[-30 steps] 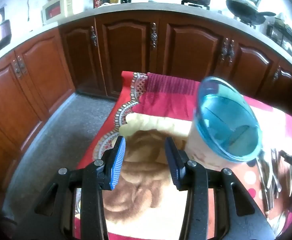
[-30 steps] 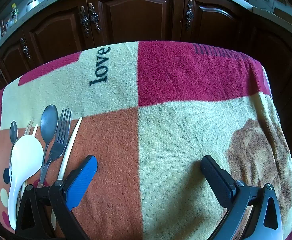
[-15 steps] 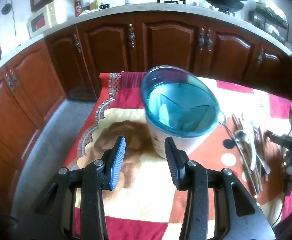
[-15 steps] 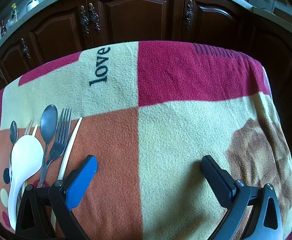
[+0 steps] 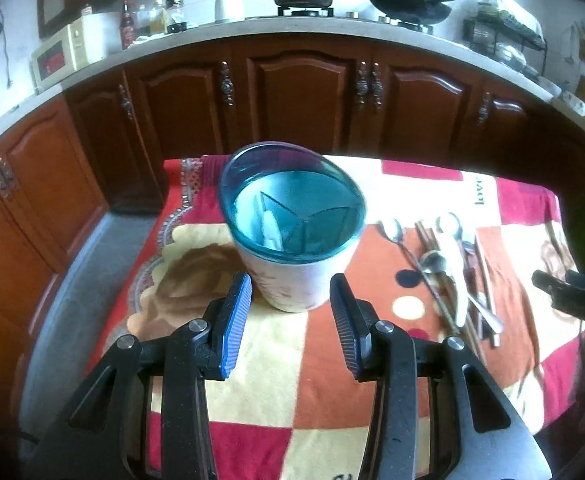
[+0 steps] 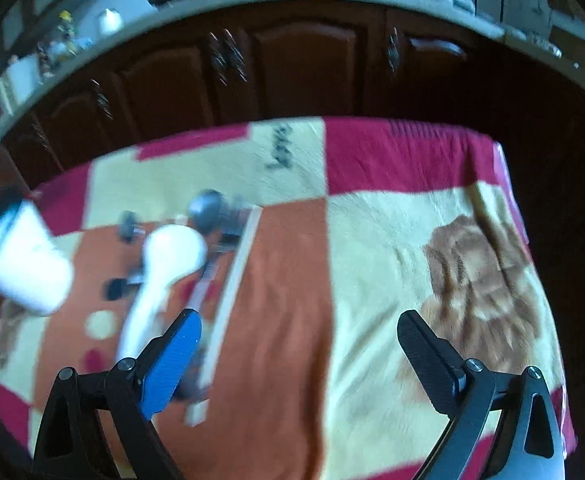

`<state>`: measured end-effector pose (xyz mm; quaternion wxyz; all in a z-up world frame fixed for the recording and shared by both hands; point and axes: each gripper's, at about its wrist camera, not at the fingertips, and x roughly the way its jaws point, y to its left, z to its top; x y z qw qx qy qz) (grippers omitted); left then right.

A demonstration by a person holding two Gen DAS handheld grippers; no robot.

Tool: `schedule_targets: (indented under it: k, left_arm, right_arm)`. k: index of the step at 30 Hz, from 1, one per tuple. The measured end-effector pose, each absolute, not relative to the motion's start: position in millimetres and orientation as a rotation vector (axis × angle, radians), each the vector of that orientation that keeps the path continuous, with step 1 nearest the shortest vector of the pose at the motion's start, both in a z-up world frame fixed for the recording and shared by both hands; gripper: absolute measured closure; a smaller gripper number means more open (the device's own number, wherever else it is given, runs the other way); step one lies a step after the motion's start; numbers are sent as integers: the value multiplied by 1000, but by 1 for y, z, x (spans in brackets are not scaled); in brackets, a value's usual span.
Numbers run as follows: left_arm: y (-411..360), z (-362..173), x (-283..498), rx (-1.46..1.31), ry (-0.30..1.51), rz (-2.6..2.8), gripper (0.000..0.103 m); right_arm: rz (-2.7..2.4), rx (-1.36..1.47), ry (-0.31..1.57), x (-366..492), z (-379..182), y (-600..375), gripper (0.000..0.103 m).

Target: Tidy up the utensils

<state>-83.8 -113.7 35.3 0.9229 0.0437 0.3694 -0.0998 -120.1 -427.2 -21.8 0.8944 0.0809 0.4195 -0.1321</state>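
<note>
A white utensil holder (image 5: 292,280) with a blue divided insert stands on the patterned blanket (image 5: 276,380). My left gripper (image 5: 289,282) is open; the holder's base sits just beyond and between its fingertips, with a gap on each side. Right of the holder lies a pile of utensils (image 5: 448,264): metal spoons, a white ladle, a fork and chopsticks. The right wrist view is blurred. It shows my right gripper (image 6: 299,320) wide open and empty above the blanket, with the white ladle (image 6: 168,264), a metal spoon (image 6: 208,208) and a pale stick (image 6: 232,288) beside its blue finger. The holder (image 6: 24,264) stands at far left.
Brown kitchen cabinets (image 5: 300,96) run behind the table, under a counter with a microwave (image 5: 68,52), bottles and pots. Grey floor (image 5: 76,280) lies left of the table edge. The right half of the blanket (image 6: 432,260) carries nothing.
The left gripper swung round until the holder came between its fingers. The right gripper stayed still, then rose and pulled back, so the utensils look smaller and farther away.
</note>
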Motion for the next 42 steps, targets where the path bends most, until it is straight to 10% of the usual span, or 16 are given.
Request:
schedule_targets:
  k: [42]
  left_arm:
    - [-131,73,-138,73,681,-308,63]
  right_arm:
    - [-280,93,643,-203,80,-307,5]
